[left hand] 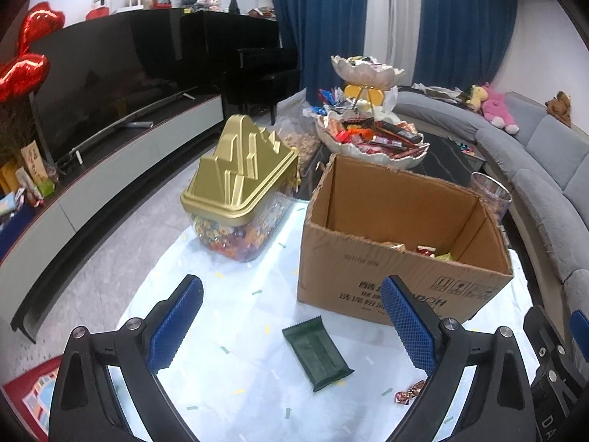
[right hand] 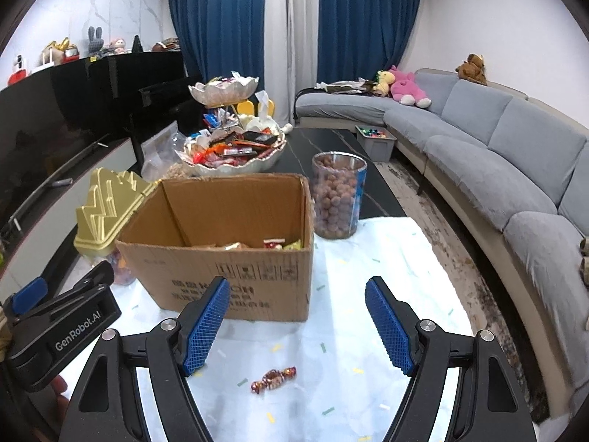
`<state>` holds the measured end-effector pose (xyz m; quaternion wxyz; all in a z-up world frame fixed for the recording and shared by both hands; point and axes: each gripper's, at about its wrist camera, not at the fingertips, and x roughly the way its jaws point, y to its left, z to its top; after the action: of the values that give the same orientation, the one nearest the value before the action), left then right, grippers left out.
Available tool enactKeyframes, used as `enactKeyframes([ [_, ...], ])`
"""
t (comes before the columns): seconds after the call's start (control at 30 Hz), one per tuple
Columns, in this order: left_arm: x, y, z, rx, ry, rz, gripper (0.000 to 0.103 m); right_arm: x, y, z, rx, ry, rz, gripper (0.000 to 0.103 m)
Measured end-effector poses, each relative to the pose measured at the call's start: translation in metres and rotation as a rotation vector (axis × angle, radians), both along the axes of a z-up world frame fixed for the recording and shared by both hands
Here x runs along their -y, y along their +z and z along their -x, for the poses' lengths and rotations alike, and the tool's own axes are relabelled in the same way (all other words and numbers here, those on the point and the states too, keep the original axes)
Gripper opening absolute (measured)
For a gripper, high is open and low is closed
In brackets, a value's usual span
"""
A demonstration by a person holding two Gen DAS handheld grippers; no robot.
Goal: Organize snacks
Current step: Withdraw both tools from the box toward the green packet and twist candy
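1. Nearest in the left wrist view, the left gripper (left hand: 291, 326) hangs over the white cloth (left hand: 228, 331) with its blue fingers (left hand: 175, 326) spread wide and nothing between them.
2. Below the gap lies a dark green bar (left hand: 316, 353), flat on the cloth, just short of the box (left hand: 401, 243).
3. A twisted red candy (left hand: 410, 392) sits to the bar's right, by the right-hand finger.
4. Left of the box stands a clear tub (left hand: 239, 235) of sweets under a gold lid (left hand: 243, 169); behind both, a shell tray (left hand: 371, 140) is heaped with snacks.
5. From the right wrist view, the right gripper (right hand: 296, 326) is likewise wide apart and empty.
6. The same candy (right hand: 274, 379) lies on the cloth between its fingers, near the box (right hand: 221, 258).
7. Wrapped snacks show in the open box's bottom; a jar (right hand: 338, 199) of brown balls stands just beside its far right corner.
8. At left, the other gripper's body (right hand: 62, 331) edges in.
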<state>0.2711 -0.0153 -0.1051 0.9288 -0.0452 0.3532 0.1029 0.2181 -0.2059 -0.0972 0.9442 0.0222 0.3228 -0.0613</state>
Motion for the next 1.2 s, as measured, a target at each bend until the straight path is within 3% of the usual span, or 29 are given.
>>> enactKeyframes([
  [0.7, -0.004, -0.085, -0.004, -0.09, 0.055, 0.041, 0.099, -0.013, -0.073, 0.004, -0.055, -0.029, 0.023, 0.077],
  [1.2, 0.01, -0.121, -0.021, -0.15, 0.056, 0.05, 0.098, -0.009, -0.118, -0.008, -0.141, -0.04, 0.009, 0.077],
])
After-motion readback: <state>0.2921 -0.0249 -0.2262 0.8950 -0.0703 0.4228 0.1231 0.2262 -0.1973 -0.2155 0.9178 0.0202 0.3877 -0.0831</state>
